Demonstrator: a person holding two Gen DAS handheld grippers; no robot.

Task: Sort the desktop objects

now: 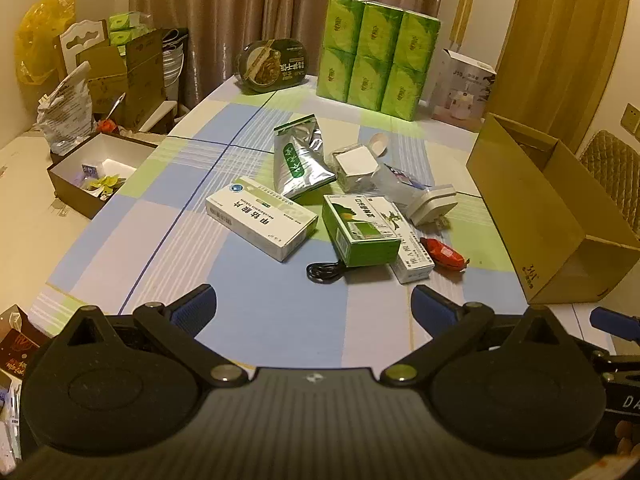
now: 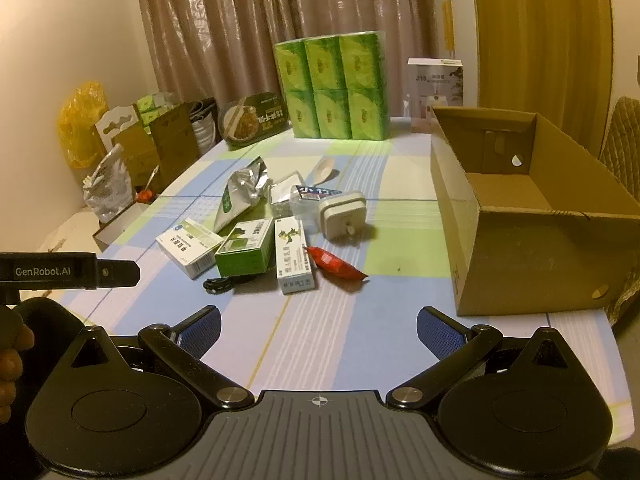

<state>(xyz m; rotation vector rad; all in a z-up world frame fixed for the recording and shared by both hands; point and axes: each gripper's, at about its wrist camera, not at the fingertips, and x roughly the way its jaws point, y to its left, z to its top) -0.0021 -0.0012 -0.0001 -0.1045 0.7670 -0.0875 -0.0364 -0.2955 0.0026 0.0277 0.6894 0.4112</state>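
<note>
Above the near table edge (image 2: 312, 344), left hand-held gripper (image 1: 314, 312), right hand-held gripper (image 2: 318, 330), both level, spread wide

A home, most likely a dining room. Shown by a table (image 2: 304, 344) under a pastel checked cloth, long brown curtains (image 2: 256, 28) behind, a bulk pack of green tissue packs (image 2: 332, 88) against them, a quilted chair back (image 1: 612, 168) at one side, and cardboard boxes (image 1: 132, 76) and a yellow plastic bag (image 1: 40, 36) piled in the corner.
</note>
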